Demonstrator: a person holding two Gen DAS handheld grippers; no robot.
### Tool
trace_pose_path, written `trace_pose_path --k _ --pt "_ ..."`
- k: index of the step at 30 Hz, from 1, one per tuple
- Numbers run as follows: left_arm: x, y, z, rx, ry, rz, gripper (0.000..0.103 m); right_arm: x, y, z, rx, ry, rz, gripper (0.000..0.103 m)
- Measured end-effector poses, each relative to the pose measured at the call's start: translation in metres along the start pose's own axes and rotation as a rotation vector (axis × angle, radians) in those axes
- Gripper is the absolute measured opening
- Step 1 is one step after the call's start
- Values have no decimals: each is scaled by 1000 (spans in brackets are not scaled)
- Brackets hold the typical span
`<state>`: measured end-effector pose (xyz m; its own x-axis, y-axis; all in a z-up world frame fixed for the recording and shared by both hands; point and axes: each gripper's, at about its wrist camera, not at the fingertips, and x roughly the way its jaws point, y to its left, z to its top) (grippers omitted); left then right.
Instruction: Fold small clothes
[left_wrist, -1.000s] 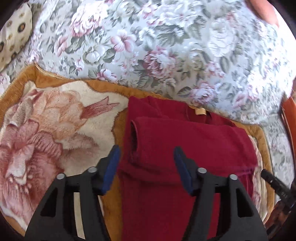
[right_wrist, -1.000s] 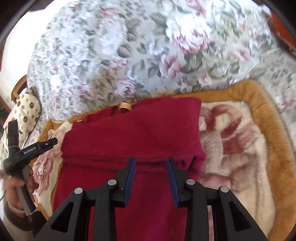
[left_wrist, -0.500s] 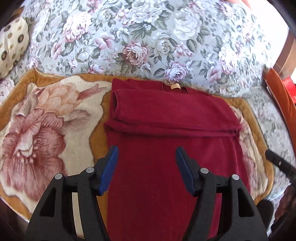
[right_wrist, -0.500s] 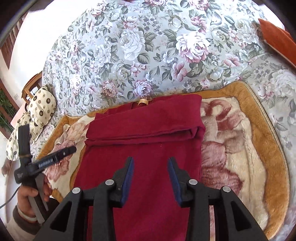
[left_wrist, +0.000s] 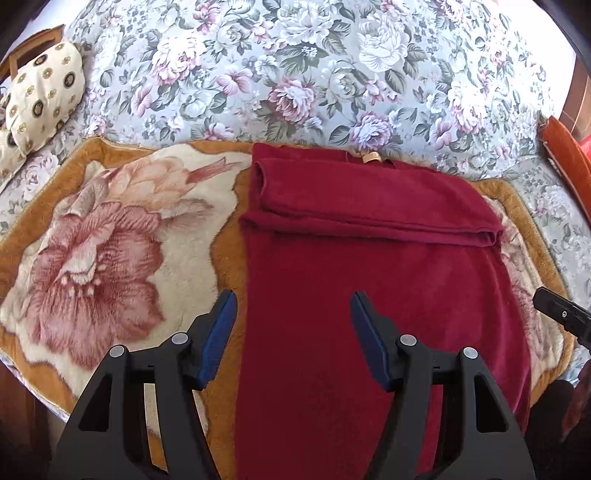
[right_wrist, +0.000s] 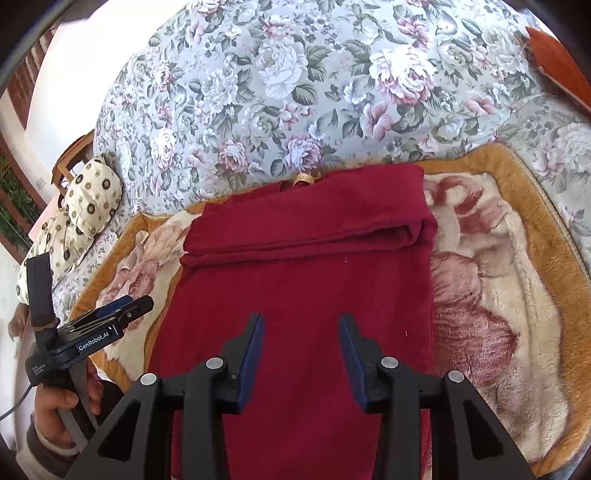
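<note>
A dark red garment (left_wrist: 369, 280) lies flat on a plush flower-print blanket (left_wrist: 103, 243), its far end folded back into a band across the top, with a tan label (left_wrist: 370, 158) at the neck. My left gripper (left_wrist: 290, 317) is open and empty above the garment's near left part. My right gripper (right_wrist: 301, 332) is open and empty above the garment (right_wrist: 303, 280) near its middle. The left gripper (right_wrist: 122, 312) also shows at the left of the right wrist view, held in a hand.
The blanket (right_wrist: 517, 295) lies on a floral bedspread (left_wrist: 314, 74). A cream spotted pillow (left_wrist: 40, 96) sits at the far left. An orange cushion (left_wrist: 565, 155) is at the far right. The right gripper's tip (left_wrist: 561, 314) shows at the right edge.
Both grippers have drawn back towards me from the folded band, so more of the garment and bed shows. Both stay open and empty.
</note>
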<state>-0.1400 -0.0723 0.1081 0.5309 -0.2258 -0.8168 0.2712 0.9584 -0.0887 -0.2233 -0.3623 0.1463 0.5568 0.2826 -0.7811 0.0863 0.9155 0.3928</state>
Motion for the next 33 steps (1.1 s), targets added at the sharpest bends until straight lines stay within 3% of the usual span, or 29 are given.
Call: trace_pose_path --k 10,15,19,23,27,33 --pt "11 17 -13 -31 43 -4 64 -2 -37 -17 57 45 -45 41" --pt "3 33 -30 -55 101 -90 64 -11 -58 -38 78 159 21 44" --pt "-9 41 -51 -63 154 -159 64 -26 -62 -54 27 225 4 45" --pt "-19 44 -75 -50 199 -180 64 -33 -64 -71 -8 275 -14 45" --pt "-20 45 -101 -90 289 -257 64 -30 -65 -90 -11 344 2 46" --pt "-14 40 -128 -92 341 -252 64 -24 -64 -113 9 395 17 46"
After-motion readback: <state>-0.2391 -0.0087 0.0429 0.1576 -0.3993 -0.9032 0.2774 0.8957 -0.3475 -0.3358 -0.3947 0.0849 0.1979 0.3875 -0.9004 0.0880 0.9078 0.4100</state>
